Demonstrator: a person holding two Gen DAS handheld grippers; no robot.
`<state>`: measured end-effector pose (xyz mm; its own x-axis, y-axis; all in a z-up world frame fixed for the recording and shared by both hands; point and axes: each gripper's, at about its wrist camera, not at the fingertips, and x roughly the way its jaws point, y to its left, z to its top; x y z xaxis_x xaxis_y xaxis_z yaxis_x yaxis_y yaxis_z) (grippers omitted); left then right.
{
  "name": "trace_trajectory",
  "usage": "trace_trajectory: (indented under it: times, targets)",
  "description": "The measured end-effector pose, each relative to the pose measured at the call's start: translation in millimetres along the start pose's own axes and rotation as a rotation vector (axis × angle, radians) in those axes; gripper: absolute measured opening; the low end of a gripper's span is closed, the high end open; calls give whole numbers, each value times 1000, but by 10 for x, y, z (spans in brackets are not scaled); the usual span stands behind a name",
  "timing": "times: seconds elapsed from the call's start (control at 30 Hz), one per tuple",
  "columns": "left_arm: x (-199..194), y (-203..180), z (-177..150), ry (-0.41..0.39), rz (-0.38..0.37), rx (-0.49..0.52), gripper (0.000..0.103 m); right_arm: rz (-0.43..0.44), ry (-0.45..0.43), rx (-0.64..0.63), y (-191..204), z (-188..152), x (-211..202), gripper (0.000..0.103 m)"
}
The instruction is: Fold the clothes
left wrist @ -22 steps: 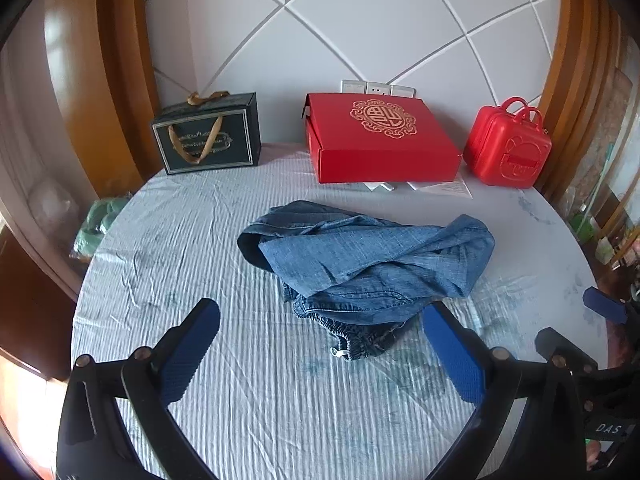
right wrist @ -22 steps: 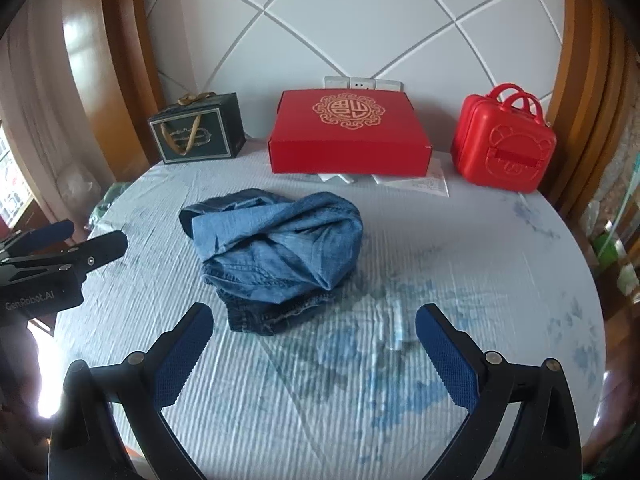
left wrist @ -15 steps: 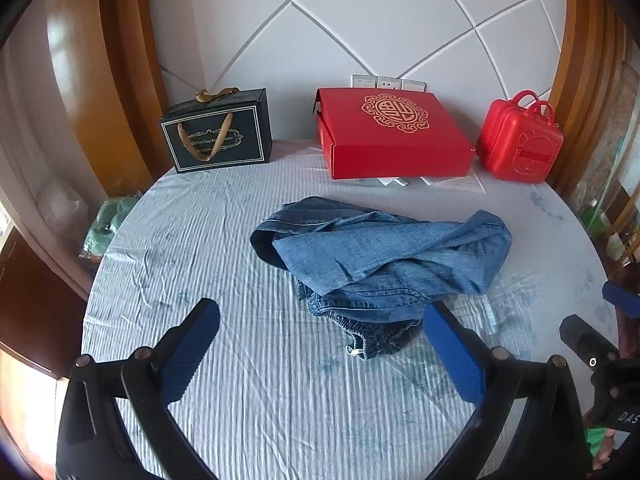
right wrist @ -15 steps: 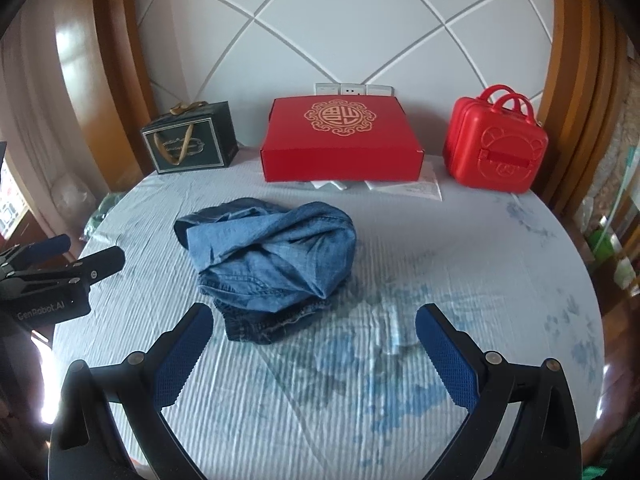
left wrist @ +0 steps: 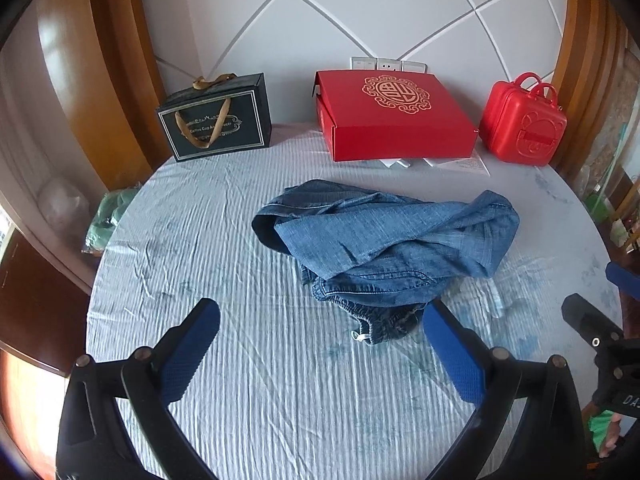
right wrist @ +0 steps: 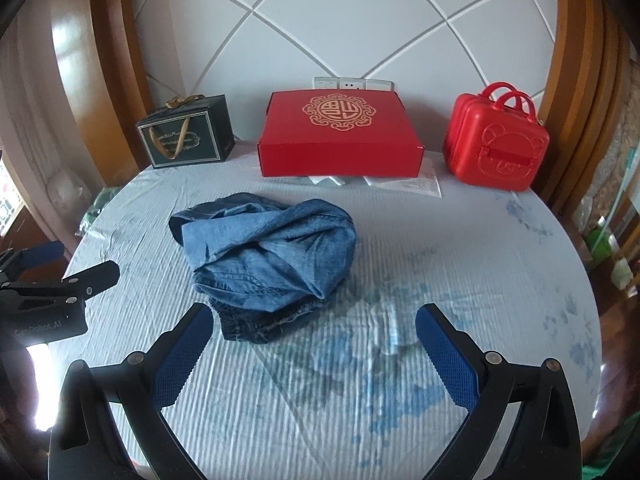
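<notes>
A crumpled blue denim garment [left wrist: 392,248] lies in a heap near the middle of the round table, with a darker elastic waistband at its near edge. It also shows in the right wrist view [right wrist: 272,256]. My left gripper [left wrist: 320,320] is open and empty, held above the table just short of the garment's near edge. My right gripper [right wrist: 312,320] is open and empty, just short of the garment's near right side. Each gripper shows at the edge of the other's view: the right gripper [left wrist: 600,320] and the left gripper [right wrist: 60,272].
The table wears a pale blue ribbed cloth [left wrist: 280,380] with blue stains. At the back stand a dark gift bag [left wrist: 216,124], a red flat box [left wrist: 392,116] and a small red case [left wrist: 524,124]. A green bundle [left wrist: 112,216] lies off the left edge.
Both grippers have drawn back and risen a little, so the garment sits slightly farther and more centred. The garment itself has not moved. Both grippers stay open.
</notes>
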<state>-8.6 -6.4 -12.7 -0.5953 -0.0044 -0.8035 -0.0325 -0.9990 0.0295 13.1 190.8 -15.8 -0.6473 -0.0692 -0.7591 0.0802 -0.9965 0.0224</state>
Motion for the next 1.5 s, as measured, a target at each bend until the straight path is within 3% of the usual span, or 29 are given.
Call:
trace_trajectory:
  times: [1.13,1.5]
  targets:
    - [284,36,29,86,-53,-2,103,-3,35,11,-22,71,169,103]
    - [766,201,191,154,-41,-29,103,1,97,33,-135,162,490,103]
